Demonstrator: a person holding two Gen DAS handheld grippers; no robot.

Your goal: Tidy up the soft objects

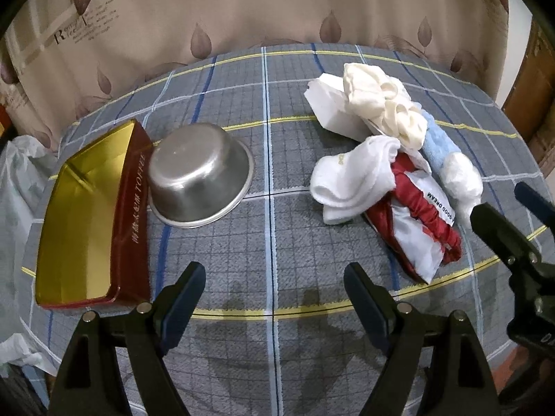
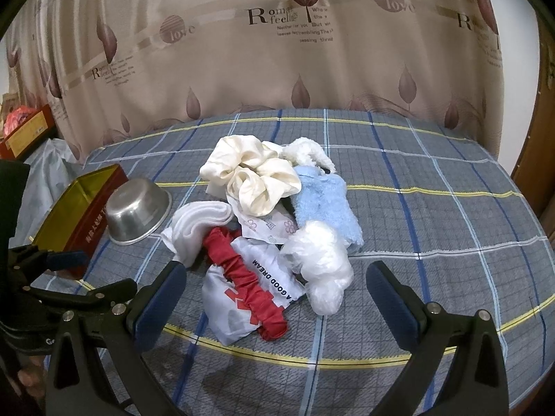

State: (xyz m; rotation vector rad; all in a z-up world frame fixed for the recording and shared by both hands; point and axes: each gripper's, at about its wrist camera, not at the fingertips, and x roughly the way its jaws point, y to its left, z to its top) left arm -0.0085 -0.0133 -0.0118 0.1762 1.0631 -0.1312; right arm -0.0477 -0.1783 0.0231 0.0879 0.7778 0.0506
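Red scrunchie (image 2: pixel 248 286) lies lengthwise toward the right gripper (image 2: pixel 277 284) — both jaws apart.

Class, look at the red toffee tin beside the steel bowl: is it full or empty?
Empty, as far as shown. The red toffee tin shows only its bare gold inside; the soft things lie in a pile on the tablecloth.

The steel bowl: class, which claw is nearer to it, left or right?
Left. The left claw hangs open just in front of the steel bowl. The right claw faces the pile of soft things, with the bowl off to its left.
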